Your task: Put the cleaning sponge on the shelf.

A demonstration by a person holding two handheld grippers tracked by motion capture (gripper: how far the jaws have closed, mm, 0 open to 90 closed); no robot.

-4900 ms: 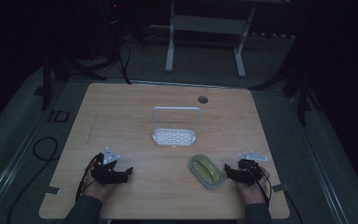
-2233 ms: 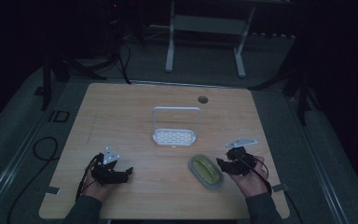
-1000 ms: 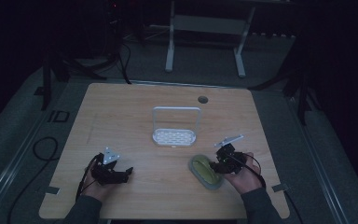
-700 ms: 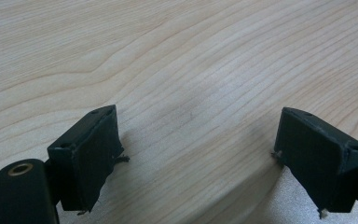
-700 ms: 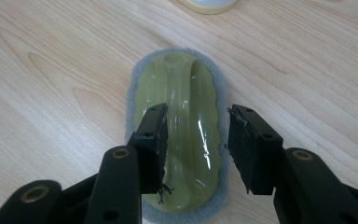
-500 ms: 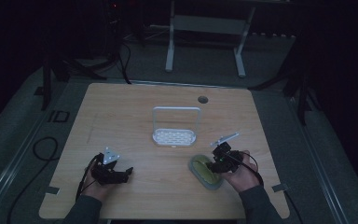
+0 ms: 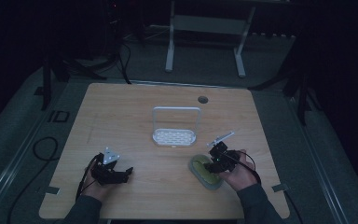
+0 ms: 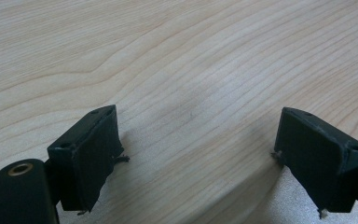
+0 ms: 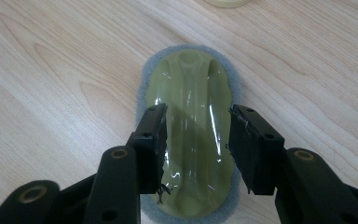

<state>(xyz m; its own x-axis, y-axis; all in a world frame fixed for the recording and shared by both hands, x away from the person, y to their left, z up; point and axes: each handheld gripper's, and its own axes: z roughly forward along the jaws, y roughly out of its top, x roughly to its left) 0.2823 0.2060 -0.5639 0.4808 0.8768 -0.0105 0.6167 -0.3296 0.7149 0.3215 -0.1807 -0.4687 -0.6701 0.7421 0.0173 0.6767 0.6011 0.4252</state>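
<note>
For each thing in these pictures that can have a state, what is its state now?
Scrubber: lies flat on the table, glossy green handle up, grey pad underneath.
Right gripper: jaws astride the handle; contact unclear.
Left gripper: open, nothing between the jaws.
White rack: upright, nothing on it.

high view: dim and underexposed; the room around the table falls to near black, and the wood reads as muted brown.
high view sharpness: soft and grainy, small parts hard to make out.
gripper views: far brighter, evenly lit, wood grain crisp.
shadows: soft dark patches on the wood beside the left gripper pads.
glare: white streaks run along the glossy green top of the sponge.
focus: jaw bases at the bottom edges slightly blurred.
</note>
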